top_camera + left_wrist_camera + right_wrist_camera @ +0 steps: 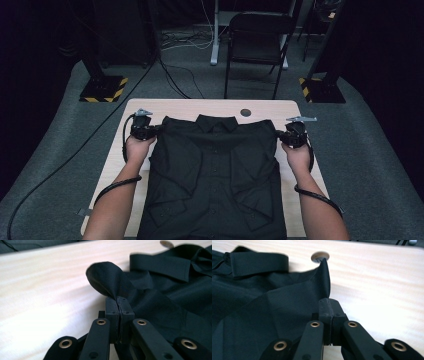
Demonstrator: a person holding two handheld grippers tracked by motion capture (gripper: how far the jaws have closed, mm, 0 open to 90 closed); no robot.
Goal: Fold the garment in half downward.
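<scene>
A black button-up shirt [215, 175] lies front up on the light wooden table [180, 106], collar at the far side and both sleeves folded across the chest. My left gripper [159, 129] is shut on the shirt's left shoulder edge; in the left gripper view the jaws meet [119, 305] with a bunched fold of cloth [107, 277] rising from them. My right gripper [278, 134] is shut on the right shoulder edge, and in the right gripper view the cloth [323, 277] peaks up out of the pinched jaws [329, 306]. The collar [162, 265] [257, 262] lies just beyond.
A round cable hole [245, 112] [320, 256] sits in the table near its far edge. Beyond the table stand a black folding chair [257, 42] and two stand bases with yellow-black tape [104, 89] [320, 90]. Cables trail on the grey floor.
</scene>
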